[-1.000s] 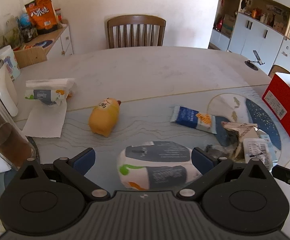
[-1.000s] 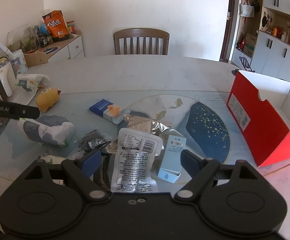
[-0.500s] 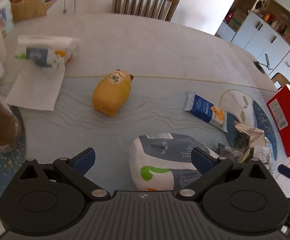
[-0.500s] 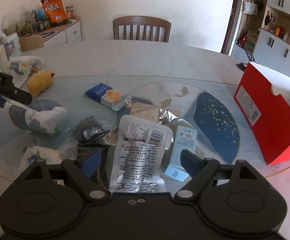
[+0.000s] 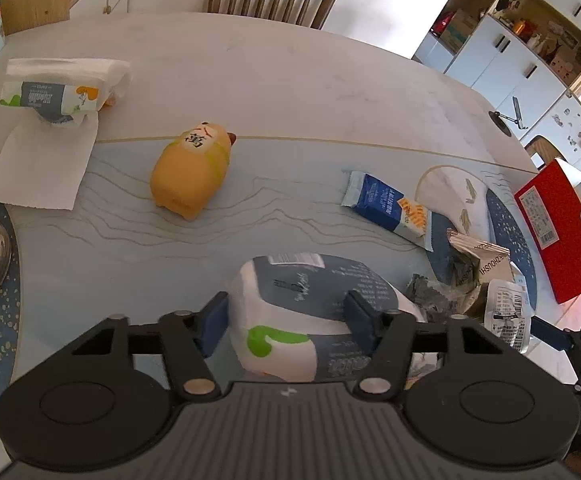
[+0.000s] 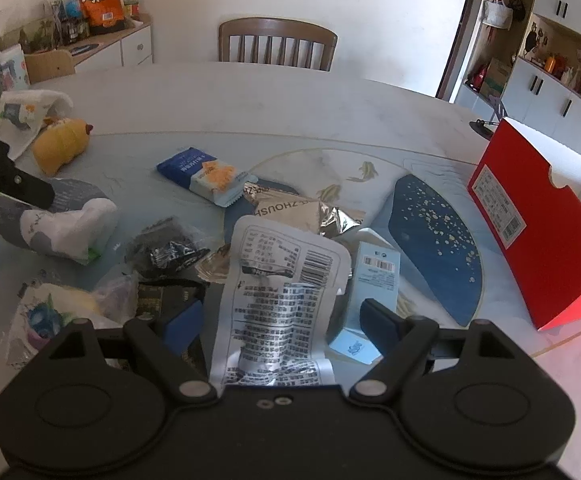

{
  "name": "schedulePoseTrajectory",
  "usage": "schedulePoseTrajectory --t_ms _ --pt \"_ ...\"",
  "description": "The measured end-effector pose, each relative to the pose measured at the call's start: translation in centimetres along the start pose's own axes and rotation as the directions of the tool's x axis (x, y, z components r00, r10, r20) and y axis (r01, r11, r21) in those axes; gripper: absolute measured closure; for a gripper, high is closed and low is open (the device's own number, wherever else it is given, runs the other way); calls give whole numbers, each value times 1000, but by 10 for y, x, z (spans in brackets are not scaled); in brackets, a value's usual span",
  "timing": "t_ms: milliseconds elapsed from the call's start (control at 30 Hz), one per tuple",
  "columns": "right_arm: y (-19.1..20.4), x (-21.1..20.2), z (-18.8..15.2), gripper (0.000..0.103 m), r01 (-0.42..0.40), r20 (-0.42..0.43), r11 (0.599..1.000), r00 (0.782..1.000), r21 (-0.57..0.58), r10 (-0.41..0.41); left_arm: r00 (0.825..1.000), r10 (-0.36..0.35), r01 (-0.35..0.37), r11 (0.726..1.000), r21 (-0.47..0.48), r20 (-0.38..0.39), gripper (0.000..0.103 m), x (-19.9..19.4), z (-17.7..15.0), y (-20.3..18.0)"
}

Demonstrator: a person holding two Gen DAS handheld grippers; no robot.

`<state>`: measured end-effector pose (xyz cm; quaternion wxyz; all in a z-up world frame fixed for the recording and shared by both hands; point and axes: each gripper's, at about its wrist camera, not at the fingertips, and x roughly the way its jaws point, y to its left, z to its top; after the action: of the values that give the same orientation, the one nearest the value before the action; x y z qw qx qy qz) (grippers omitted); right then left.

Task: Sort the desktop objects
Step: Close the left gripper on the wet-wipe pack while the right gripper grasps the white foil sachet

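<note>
- Straddling the tissue pack (image 5: 290, 312) near the table's (image 5: 290, 76) near edge, the left gripper (image 5: 286, 320) has just been closing its jaws; both blue pads now press the pack's soft sides, the right pad denting the wrapper.
- The pack's long axis runs away from the gripper toward the far edge, so the jaws cross its short width, which I judge the better way to lift it.
- The right gripper (image 6: 280, 320) hovers with jaws apart over the white pouch (image 6: 278, 300), not touching it; the pouch also lies lengthwise between the fingers.
- Just beyond the pouch sit a pale blue box (image 6: 370, 280), a foil bag (image 6: 290, 208) and a blue snack packet (image 6: 202, 174).
- Further toward the far left, the yellow plush toy (image 5: 190, 176) lies apart.
- At the right edge stands the red box (image 6: 538, 232), nearer the right hand, likely where sorted items go.
</note>
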<state>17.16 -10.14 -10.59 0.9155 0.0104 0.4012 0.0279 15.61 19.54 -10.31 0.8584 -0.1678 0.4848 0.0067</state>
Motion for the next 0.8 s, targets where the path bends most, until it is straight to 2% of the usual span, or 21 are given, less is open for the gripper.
schedulePoseTrajectory --t_ms 100,167,233,500,800 --pt "2 1 0 24 12 7 1000 1000 -8 -11 1000 -5 5 1000 -6 1 55 -1 0 0" --pt "3 1 0 35 24 16 999 1000 -26 -23 1000 0 0 1000 -4 2 60 -2 0 -1" --pt "3 1 1 35 20 20 999 1000 -28 -20 1000 -14 14 1000 -6 2 69 -2 0 -1" --pt "-3 -6 3 36 13 38 1000 999 1 -13 999 -34 35 999 -17 36 87 -12 -3 -4" --pt "-10 -22 6 37 -13 70 1000 997 21 11 993 -64 66 998 -13 94 94 -31 -9 -12"
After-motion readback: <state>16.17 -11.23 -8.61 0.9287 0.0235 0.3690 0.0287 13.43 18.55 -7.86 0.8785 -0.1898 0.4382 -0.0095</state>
